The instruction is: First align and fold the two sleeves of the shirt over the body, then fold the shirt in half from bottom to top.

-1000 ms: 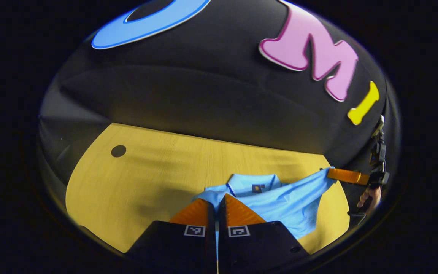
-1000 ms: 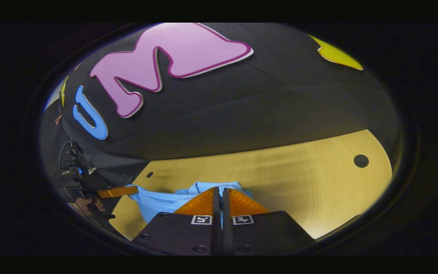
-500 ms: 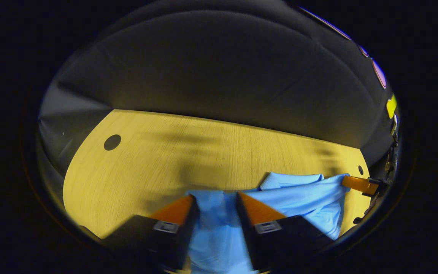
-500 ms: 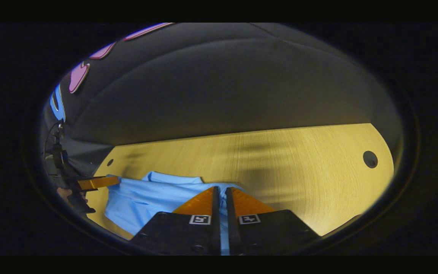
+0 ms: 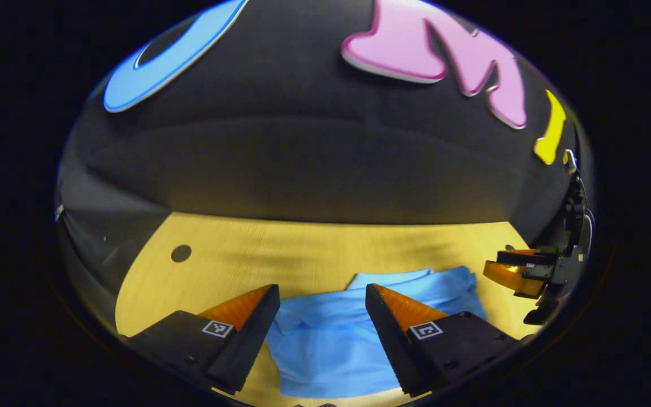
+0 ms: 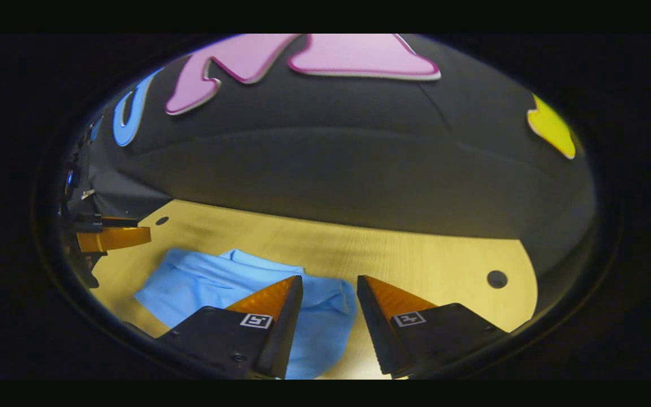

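Note:
The light blue shirt (image 5: 325, 339) lies folded on the wooden table (image 5: 303, 254), its collar edge toward the far side. My left gripper (image 5: 321, 291) hovers just above the shirt's near part, fingers wide open and holding nothing. In the right gripper view the same shirt (image 6: 218, 288) spreads to the left, and my right gripper (image 6: 329, 282) stands open over its right edge, empty. The right gripper (image 5: 520, 271) also appears at the far right of the left gripper view, clear of the cloth. The left gripper (image 6: 112, 236) shows at the far left of the right gripper view.
A round dark hole (image 5: 181, 253) marks the table at the left, another hole (image 6: 497, 278) at the right. The booth's black cloth wall (image 5: 314, 164) rises right behind the table's far edge. Bare wood (image 6: 427, 260) lies to the shirt's right.
Both grippers have let go of the shirt and opened wide. The shirt, held up by both a second ago, now lies flat and folded on the table; both grippers have lifted slightly.

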Available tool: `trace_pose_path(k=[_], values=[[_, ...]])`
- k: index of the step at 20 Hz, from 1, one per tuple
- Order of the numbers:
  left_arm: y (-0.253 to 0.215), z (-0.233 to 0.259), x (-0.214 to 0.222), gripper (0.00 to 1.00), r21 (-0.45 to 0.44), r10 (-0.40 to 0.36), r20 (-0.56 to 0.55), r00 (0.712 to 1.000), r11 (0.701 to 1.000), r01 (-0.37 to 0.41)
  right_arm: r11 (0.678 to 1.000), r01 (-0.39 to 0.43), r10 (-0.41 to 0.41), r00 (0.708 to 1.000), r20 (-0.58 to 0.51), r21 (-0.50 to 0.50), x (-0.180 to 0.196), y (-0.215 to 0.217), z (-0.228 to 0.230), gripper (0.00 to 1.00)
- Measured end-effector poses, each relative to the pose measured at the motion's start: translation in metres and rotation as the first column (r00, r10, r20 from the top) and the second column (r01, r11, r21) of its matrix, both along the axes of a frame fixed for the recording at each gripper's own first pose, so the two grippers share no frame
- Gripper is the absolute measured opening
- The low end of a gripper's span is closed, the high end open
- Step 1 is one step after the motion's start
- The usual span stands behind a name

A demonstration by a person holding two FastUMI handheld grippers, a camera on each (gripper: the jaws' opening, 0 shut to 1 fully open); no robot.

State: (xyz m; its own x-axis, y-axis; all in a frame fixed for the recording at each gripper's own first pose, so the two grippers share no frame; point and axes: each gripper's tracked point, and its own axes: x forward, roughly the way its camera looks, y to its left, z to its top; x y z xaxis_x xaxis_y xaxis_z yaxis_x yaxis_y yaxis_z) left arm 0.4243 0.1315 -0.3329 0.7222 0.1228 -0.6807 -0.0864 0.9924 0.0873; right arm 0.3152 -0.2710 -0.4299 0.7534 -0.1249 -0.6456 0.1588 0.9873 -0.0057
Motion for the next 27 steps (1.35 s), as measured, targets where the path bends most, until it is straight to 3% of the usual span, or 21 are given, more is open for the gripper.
trace_pose_path(k=[4,8,11,15,22,27], values=[[-0.051,0.069,-0.064,0.97,-0.015,-0.088,0.117,0.989,0.996,0.09,0.997,0.007,0.0,0.995,0.101,-0.074,-0.041,0.038,0.083,0.62],[-0.096,0.126,-0.156,0.97,-0.002,-0.152,0.204,0.967,0.988,0.155,0.995,0.019,0.001,0.98,0.198,-0.103,-0.112,0.089,0.173,0.61],[-0.118,0.165,-0.228,0.97,0.003,-0.169,0.265,0.949,0.985,0.174,0.991,0.011,0.025,0.964,0.265,-0.134,-0.16,0.128,0.219,0.6],[-0.138,0.213,-0.302,0.97,-0.02,-0.159,0.321,0.934,0.984,0.175,0.995,0.0,0.035,0.94,0.34,-0.1,-0.217,0.176,0.283,0.59],[-0.155,0.292,-0.371,0.97,0.032,-0.152,0.442,0.884,0.987,0.155,0.99,-0.019,0.084,0.879,0.469,-0.141,-0.28,0.223,0.381,0.59],[-0.152,0.33,-0.389,0.96,0.077,-0.123,0.508,0.853,0.992,0.097,0.99,0.044,0.031,0.857,0.514,-0.132,-0.308,0.223,0.412,0.61]])
